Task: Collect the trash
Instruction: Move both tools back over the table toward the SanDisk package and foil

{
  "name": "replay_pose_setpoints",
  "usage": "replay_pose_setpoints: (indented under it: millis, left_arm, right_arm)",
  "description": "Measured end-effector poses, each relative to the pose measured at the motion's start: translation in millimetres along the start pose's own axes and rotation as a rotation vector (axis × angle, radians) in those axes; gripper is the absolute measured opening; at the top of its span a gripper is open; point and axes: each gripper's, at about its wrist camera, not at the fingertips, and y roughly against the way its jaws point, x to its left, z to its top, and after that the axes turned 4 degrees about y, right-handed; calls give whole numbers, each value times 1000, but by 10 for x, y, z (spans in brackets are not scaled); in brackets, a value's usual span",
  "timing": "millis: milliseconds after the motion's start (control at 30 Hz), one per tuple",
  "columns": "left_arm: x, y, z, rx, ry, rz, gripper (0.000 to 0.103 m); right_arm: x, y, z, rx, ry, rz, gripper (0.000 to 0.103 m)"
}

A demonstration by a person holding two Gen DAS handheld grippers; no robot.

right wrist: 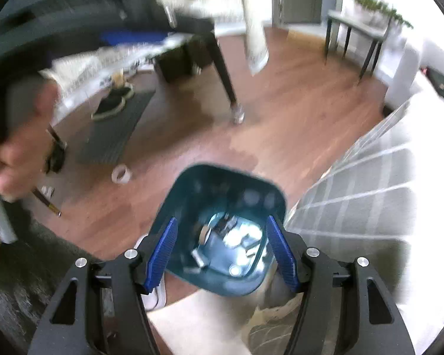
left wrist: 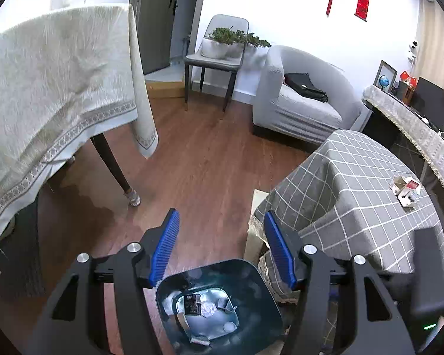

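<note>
Trash bin (left wrist: 251, 290): dark teal, rounded-square mouth, standing on the wood floor (left wrist: 198, 153) just beside the checked-cloth counter (left wrist: 361, 189); walls glossy inside, with pale round reflections.
Bin contents (left wrist: 204, 307): a dark printed wrapper, a crumpled silvery wad, pale paper scraps and small white bits, lying on the bright bottom of the bin.
Trash on counter (left wrist: 407, 190): torn white packaging with a red patch, lying on the grey checked cloth, well apart from the bin.
Left hand-held gripper (left wrist: 222, 248): blue ribbed fingers spread wide, nothing between them, above the bin's far rim.
Right hand-held gripper (right wrist: 220, 251): fingers spread wide and empty, directly over the bin mouth, one finger to each side of it; this view is motion-blurred.
Bin in the right wrist view (right wrist: 219, 224): same teal tub, scraps showing at its bottom, details smeared.
Tape roll (right wrist: 121, 174): pale ring on the floor, near the bin.
Cream-cloth table (left wrist: 53, 88): beyond the bin, across the floor.
Armchair (left wrist: 299, 97): grey, well beyond the bin, a black bag on its seat.
</note>
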Motion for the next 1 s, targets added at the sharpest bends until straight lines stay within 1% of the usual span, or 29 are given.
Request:
replay_pose_setpoints:
  millis: [133, 267, 433, 667, 833, 1000]
  left_arm:
    - [-108, -24, 15, -2, -9, -4, 65]
    - [-292, -73, -12, 4, -45, -19, 65]
    - [-586, -82, -50, -2, -91, -50, 69]
    - [-1093, -114, -140, -9, -175, -98, 72]
    - [-1360, -173, -171, 2, -190, -129, 72]
    - [-1553, -168, -192, -4, -203, -158, 72]
  right_arm:
    - [-150, 333, 19, -92, -29, -26, 64]
    - [-347, 596, -41, -147, -70, -63, 64]
    - [-584, 821, -187, -179, -114, -108, 64]
    - [-879, 1040, -485, -192, -173, -154, 64]
    - [-1076, 1222, -670, -211, -221, -195, 64]
    - [-1279, 1370, -798, -232, -272, -240, 64]
